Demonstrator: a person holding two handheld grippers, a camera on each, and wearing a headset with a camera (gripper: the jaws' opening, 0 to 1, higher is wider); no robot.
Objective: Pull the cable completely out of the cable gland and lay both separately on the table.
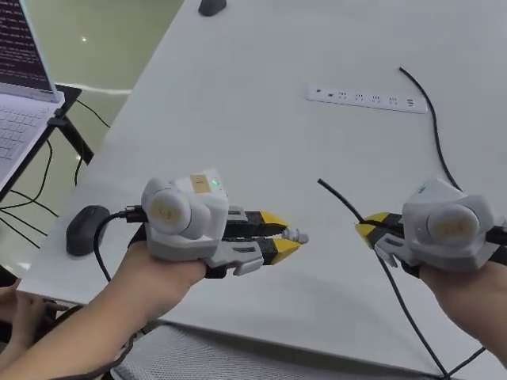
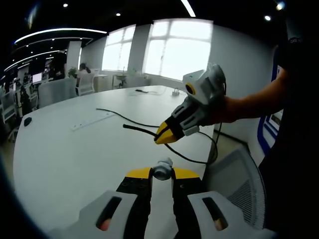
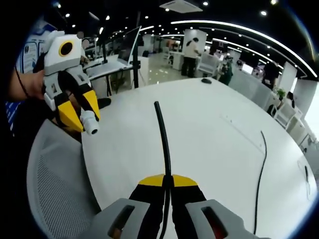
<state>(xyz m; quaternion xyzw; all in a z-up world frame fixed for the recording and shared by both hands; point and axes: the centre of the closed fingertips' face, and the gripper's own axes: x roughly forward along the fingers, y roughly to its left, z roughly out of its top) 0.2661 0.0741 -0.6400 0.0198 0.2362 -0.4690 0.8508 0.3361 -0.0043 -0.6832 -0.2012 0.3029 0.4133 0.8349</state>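
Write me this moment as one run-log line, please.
left gripper: shut on cable gland | right gripper: shut on cable | cable: out of cable gland | both: held up, not yet laid on table

White gland in left claw, cable apart

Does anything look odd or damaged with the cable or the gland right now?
Nothing stands out. The cable juts straight from the right gripper, the gland sits pinched in the left gripper, the two are apart, and neither looks damaged.

Bright, even light; windows glare white, fisheye edges bend.
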